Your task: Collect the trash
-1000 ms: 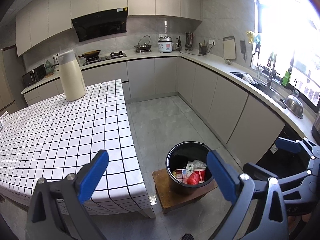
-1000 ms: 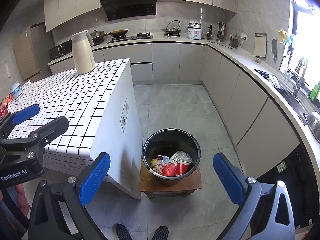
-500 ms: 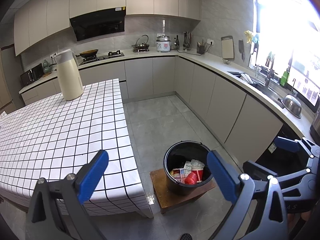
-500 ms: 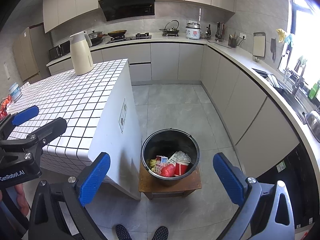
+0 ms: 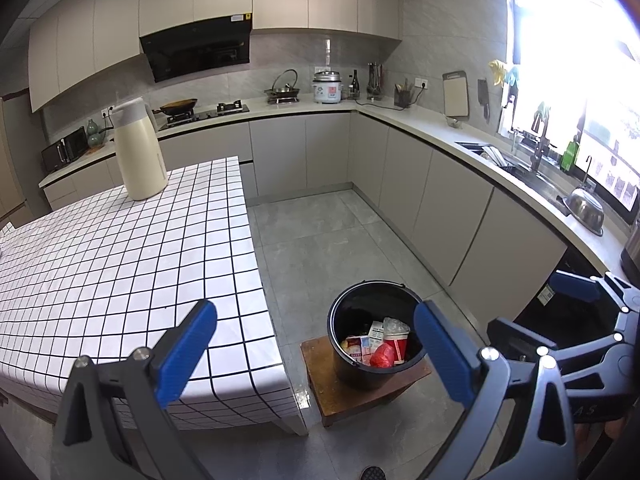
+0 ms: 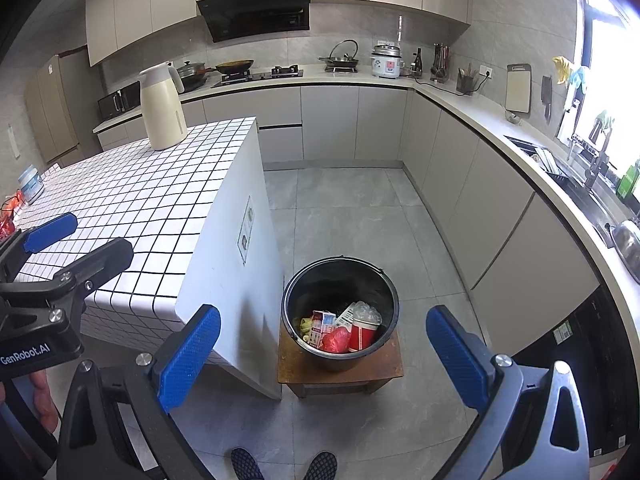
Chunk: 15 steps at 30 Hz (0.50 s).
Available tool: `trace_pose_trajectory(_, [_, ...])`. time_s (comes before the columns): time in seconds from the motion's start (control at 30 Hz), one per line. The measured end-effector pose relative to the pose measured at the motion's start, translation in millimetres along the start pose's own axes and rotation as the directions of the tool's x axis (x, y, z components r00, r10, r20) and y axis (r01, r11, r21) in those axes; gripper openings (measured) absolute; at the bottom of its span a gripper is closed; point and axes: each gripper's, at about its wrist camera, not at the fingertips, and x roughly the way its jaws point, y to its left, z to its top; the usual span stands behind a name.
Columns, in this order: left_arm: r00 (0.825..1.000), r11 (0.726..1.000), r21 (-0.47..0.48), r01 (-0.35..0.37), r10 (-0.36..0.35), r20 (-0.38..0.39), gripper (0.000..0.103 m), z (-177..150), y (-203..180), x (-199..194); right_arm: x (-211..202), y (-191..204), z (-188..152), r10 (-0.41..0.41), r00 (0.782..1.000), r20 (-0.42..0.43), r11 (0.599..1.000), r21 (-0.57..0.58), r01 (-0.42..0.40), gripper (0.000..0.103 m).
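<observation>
A black bucket (image 5: 356,304) (image 6: 316,276) stands on a low wooden stool (image 5: 320,376) (image 6: 292,364) on the floor beside the tiled island. It holds trash (image 5: 378,346) (image 6: 344,328): a red-and-white cup, small cartons and a red wrapper. My left gripper (image 5: 316,354) is open and empty, held above the island corner and the bucket. My right gripper (image 6: 322,354) is open and empty, above the bucket. Each gripper shows at the edge of the other's view.
The white tiled island (image 5: 120,248) (image 6: 140,200) carries a cream thermos jug (image 5: 138,150) (image 6: 162,106). A small jar (image 6: 30,184) and red items (image 6: 6,220) lie at its far left. Counters and a sink (image 5: 516,164) line the right wall. My shoes (image 6: 280,464) show below.
Both views have drifted slightly; the bucket and island sit a little left of before. Both grippers stay open and empty.
</observation>
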Motion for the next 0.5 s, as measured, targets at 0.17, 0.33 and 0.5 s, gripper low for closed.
trace_pose_trajectory(0.17, [1.0,1.0,0.002,0.002,-0.002,-0.011,0.1,0.4,1.8,3.1,1.2,0.0,0.7,0.0,1.0,-0.002,1.0,0.001,0.0,0.103])
trace_pose_trajectory(0.33, [1.0,1.0,-0.011,0.014,-0.014,-0.019,0.1,0.3,5.2,6.0,3.7,-0.8,0.6,-0.002,1.0,-0.007,1.0,0.005,0.002,0.103])
trace_pose_trajectory(0.5, [1.0,1.0,-0.008,0.014,-0.014,-0.014,0.1,1.1,4.9,6.7,4.9,-1.5,2.2,-0.005,1.0,-0.005,1.0,0.007,0.005,0.103])
